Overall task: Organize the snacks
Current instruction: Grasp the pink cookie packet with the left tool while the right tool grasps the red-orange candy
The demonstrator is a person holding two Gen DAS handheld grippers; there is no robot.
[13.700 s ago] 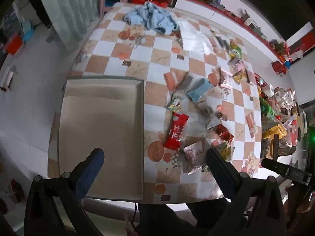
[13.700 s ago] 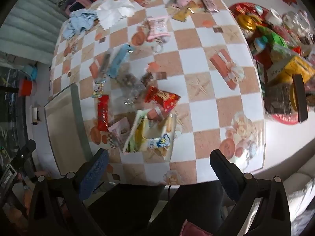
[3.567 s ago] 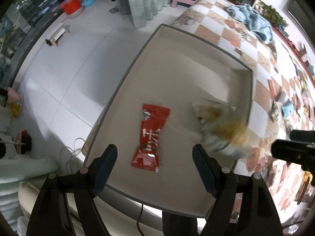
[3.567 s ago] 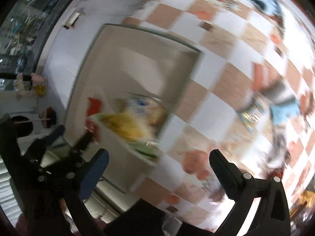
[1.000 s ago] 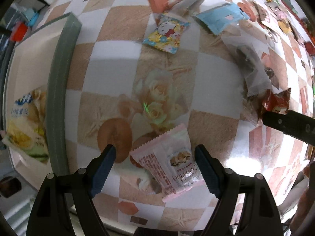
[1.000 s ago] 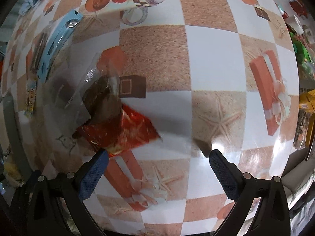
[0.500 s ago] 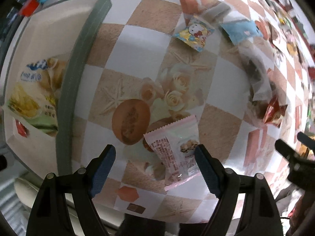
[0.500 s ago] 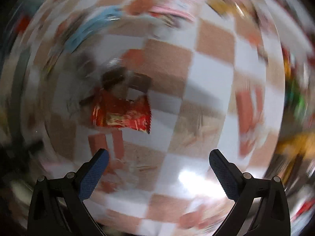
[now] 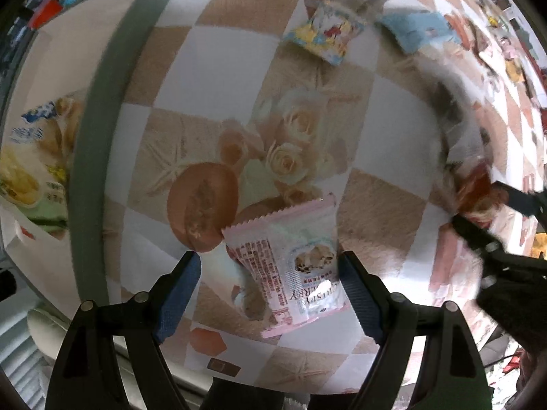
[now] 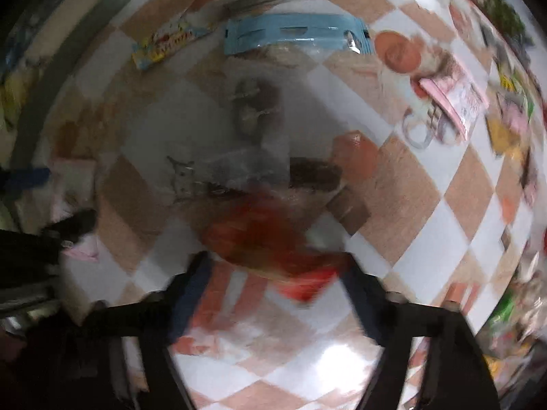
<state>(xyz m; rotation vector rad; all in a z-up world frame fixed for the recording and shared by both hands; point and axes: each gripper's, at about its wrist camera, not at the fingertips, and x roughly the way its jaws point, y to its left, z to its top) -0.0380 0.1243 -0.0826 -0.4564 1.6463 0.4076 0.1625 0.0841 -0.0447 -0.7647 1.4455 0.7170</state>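
A pink snack packet (image 9: 294,266) lies flat on the checked tablecloth. My left gripper (image 9: 268,259) points down over it, open, a blue pad on either side of the packet and neither touching it. In the blurred right wrist view a red snack packet (image 10: 259,239) lies between the fingers of my right gripper (image 10: 273,259). Its jaws are closing, with the pads near the packet's edges, and I see no firm grip. The left wrist view shows the right gripper (image 9: 485,212) at the right, around the red packet (image 9: 478,188).
A grey-rimmed tray (image 9: 99,119) on the left holds a chips bag (image 9: 30,157). A cartoon-print packet (image 9: 324,34), a blue packet (image 10: 294,32), a clear packet with dark contents (image 10: 256,112) and another pink packet (image 10: 454,102) lie around. Several more snacks crowd the far right.
My right gripper has rolled and shifted over the red packet, and its jaws have narrowed around it. The left gripper has drifted a little, so the pink packet now sits between its fingers.
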